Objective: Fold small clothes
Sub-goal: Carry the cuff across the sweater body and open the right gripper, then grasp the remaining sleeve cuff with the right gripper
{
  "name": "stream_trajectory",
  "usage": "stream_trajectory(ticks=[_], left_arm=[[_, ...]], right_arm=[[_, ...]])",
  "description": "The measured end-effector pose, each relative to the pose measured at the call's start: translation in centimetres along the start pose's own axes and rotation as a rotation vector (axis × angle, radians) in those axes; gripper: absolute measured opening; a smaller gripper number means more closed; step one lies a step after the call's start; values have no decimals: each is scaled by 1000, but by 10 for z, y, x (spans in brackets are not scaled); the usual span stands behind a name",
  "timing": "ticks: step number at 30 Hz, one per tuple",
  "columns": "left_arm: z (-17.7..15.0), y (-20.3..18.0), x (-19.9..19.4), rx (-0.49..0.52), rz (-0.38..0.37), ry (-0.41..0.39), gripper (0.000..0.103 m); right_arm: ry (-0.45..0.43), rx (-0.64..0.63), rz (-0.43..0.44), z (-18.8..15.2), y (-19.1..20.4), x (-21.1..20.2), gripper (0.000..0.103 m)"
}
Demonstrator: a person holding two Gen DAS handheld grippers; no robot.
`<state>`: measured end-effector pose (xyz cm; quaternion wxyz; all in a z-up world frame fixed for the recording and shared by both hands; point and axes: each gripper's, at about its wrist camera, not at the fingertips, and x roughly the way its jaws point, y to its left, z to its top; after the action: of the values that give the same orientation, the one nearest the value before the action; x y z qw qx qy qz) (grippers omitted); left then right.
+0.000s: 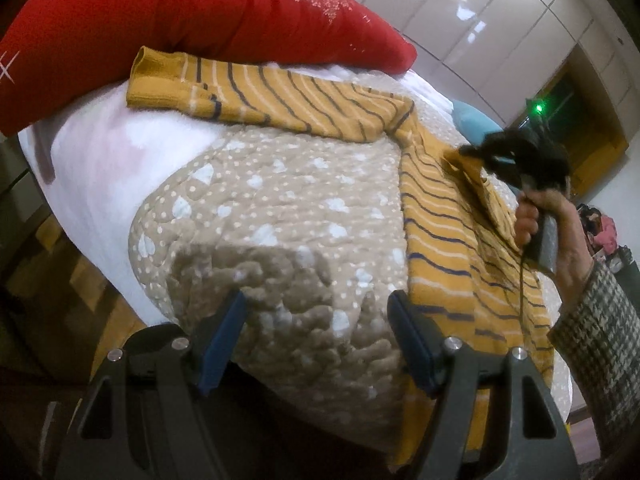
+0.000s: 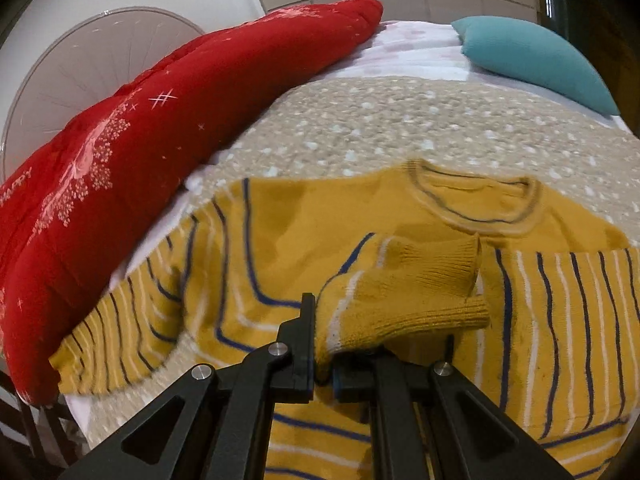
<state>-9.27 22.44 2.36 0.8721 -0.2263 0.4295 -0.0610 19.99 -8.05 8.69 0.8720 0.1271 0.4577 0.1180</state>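
A mustard sweater (image 1: 448, 248) with navy and white stripes lies flat on the bed, one sleeve (image 1: 260, 96) stretched out toward the red bedding. My left gripper (image 1: 318, 300) hovers open over the beige quilt, just left of the sweater's hem, with nothing between its blue pads. In the same view a hand (image 1: 532, 216) holds my right gripper (image 1: 472, 152) over the sweater's chest. In the right wrist view, that right gripper (image 2: 326, 344) is shut on the ribbed cuff (image 2: 420, 296) of the other sleeve, which is lifted over the sweater's body (image 2: 300, 232) below the collar (image 2: 476, 200).
A beige dotted quilt (image 1: 280, 200) covers the bed over a white sheet (image 1: 100, 152). A bulky red duvet (image 2: 120, 160) runs along the far side, and a teal pillow (image 2: 532, 56) lies at the head. The bed's edge drops off at the left. Glossy wardrobe doors (image 1: 480, 20) stand behind.
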Motion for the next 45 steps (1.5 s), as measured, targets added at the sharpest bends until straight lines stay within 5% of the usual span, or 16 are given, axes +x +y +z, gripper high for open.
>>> stream_trajectory(ticks=[5, 7, 9, 14, 18, 23, 36, 42, 44, 45], left_arm=[[0, 6, 0, -18, 0, 2, 72], [0, 10, -3, -25, 2, -4, 72], [0, 14, -5, -35, 5, -11, 72], [-1, 23, -10, -66, 10, -25, 72], [-2, 33, -15, -97, 19, -42, 72], [-4, 55, -26, -158, 48, -68, 72], [-19, 100, -38, -253, 68, -64, 73], [-23, 109, -39, -272, 74, -54, 73], [-23, 109, -39, -276, 76, -55, 73], [-23, 108, -40, -276, 77, -56, 73]], right_arm=[[76, -91, -1, -7, 40, 37, 13], [91, -162, -12, -15, 56, 45, 41], [80, -236, 9, -24, 72, 41, 53], [75, -282, 168, -28, 89, 9, 56], [27, -293, 121, -28, 92, -14, 60], [60, -380, 130, -48, 119, -19, 60], [162, -756, 281, -149, 292, 22, 63], [95, -876, 175, -170, 333, 50, 62], [105, -858, 176, -170, 335, 53, 42], [102, -825, 164, -165, 332, 51, 19]])
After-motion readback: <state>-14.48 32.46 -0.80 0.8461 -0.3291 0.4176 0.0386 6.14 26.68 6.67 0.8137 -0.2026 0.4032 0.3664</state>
